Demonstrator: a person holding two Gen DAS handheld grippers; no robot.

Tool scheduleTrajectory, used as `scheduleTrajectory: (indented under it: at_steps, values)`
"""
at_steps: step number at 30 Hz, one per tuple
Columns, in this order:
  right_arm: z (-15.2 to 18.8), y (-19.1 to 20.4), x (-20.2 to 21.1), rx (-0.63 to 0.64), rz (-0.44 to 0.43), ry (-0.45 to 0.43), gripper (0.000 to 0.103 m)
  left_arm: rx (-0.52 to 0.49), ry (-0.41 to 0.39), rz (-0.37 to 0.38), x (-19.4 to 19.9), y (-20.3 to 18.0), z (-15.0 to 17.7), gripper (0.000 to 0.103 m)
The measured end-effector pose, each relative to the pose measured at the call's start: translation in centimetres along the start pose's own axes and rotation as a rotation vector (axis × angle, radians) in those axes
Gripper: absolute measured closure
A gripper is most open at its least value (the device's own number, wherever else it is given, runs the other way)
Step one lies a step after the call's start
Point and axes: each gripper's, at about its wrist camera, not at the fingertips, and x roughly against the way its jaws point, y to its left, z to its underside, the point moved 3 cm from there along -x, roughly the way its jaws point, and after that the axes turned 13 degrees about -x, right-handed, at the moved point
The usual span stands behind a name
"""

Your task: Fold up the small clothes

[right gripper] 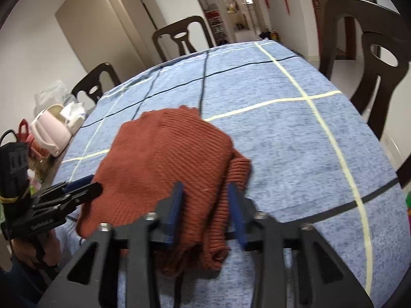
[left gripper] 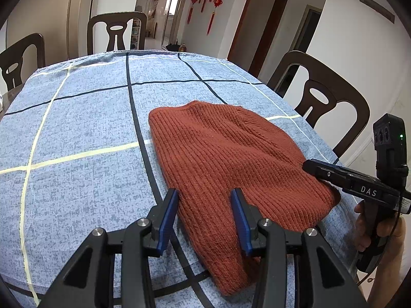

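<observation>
Folding 1 rust knit garment (left gripper: 231, 154), lying flat on desk (left gripper: 77, 128) w/ blue check cloth, near my edge. Soft, floppy, light, prob stretchy; best pinched at a hem corner, not mid-panel. Left gripper (left gripper: 204, 213) jaws apart, straddling its near edge, not pinching. Right gripper (right gripper: 205, 213) jaws apart too, bunched knit loose between them. Chairs: 3 seen.

A rust-red ribbed knitted garment (left gripper: 226, 159) lies on the blue checked tablecloth (left gripper: 77, 128), near the table's front edge. The left gripper (left gripper: 204, 211) straddles its near left part; the right gripper (right gripper: 205, 210) straddles bunched folds at its near right corner. Dark wooden chairs (left gripper: 331, 107) stand around the table. A pale pink kettle (right gripper: 51, 133) sits at the table's left end.
</observation>
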Motion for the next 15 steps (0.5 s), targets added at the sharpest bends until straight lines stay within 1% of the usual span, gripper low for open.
scheduleTrajectory:
  at_steps: [3, 7, 11, 13, 14, 15]
  values:
    - [-0.2, -0.6, 0.2, -0.035, -0.017, 0.000, 0.061, 0.013, -0.005, 0.012, 0.2, 0.3, -0.1, 0.057]
    - [-0.3, -1.0, 0.2, -0.063, -0.024, 0.002, 0.057, 0.050, -0.024, 0.028, 0.4, 1.0, -0.3, 0.058]
    - [-0.5, -1.7, -0.1, -0.097, -0.035, 0.014, 0.052, 0.096, -0.015, 0.067, -0.2, 1.7, -0.1, 0.057]
    - [-0.5, -2.1, -0.4, -0.121, -0.048, 0.030, 0.048, 0.106, -0.012, 0.078, -0.6, 1.7, 0.0, 0.055]
    - [-0.5, -2.3, -0.5, -0.132, -0.060, 0.035, 0.048, 0.106, -0.009, 0.078, -0.7, 1.6, 0.0, 0.053]
    - [-0.6, -2.5, -0.6, -0.146, -0.077, 0.041, 0.048, 0.108, -0.004, 0.081, -0.9, 1.6, 0.1, 0.053]
